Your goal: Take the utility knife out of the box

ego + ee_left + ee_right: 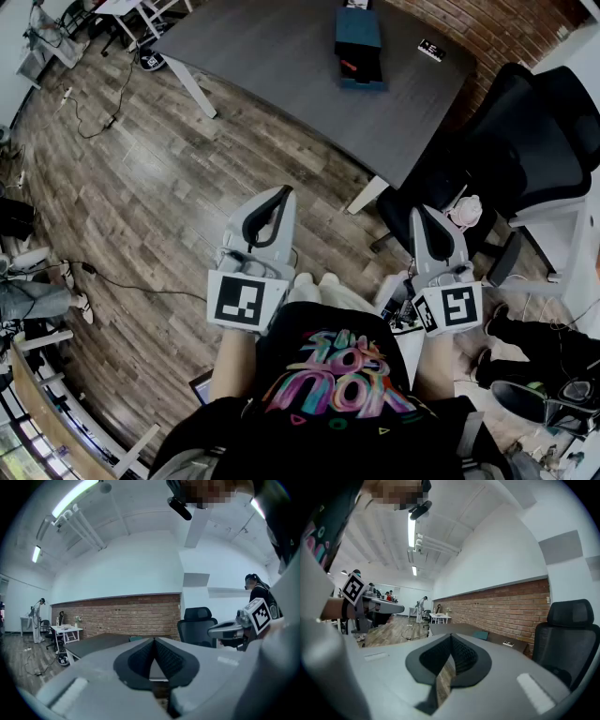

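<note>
A dark teal box [359, 47] lies open on the grey table [272, 56], far ahead of me. Something small and red [349, 66] shows inside it; I cannot make out a knife. My left gripper [281, 193] and right gripper [424, 212] are held close to my body over the floor, well short of the table, both pointing towards it. Both are shut and hold nothing. In the left gripper view the pads [161, 656] meet at the tips, with a sliver of the box [136, 638] beyond. The right gripper view has the box [480, 634] on the table ahead.
A black office chair [525, 131] stands to the right of the table. A small black marker card [430, 49] lies near the box. Cables [103, 112] trail over the wooden floor at the left. White desks [63, 630] and other people stand farther back in the room.
</note>
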